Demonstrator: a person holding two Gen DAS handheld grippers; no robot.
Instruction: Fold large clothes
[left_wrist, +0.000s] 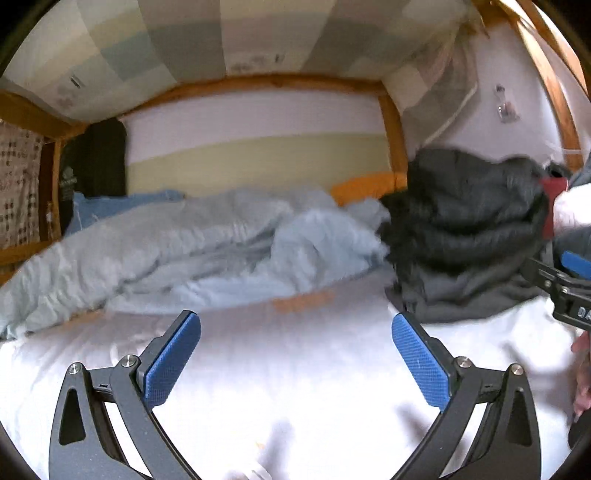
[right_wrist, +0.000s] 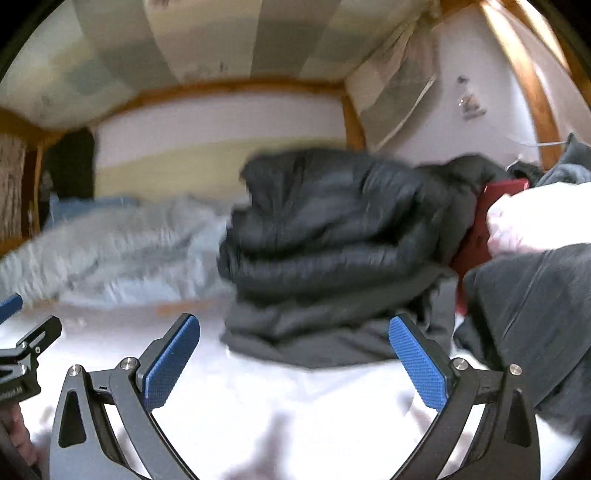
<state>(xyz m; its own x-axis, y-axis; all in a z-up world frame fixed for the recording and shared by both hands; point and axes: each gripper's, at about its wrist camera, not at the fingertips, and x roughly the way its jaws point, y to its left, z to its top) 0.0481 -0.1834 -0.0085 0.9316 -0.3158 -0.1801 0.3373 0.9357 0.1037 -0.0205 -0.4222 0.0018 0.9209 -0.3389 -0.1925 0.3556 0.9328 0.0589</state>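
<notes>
While both my left gripper (left_wrist: 295, 350) and right gripper (right_wrist: 293, 350) gape empty, the quilted black jacket (right_wrist: 332, 236) lies puffily folded on smooth white sheet (right_wrist: 295, 413).

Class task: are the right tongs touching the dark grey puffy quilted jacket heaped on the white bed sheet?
Apart. In the right wrist view, the right tongs stand open, and white sheet shows between their blue pads and the jacket.
</notes>
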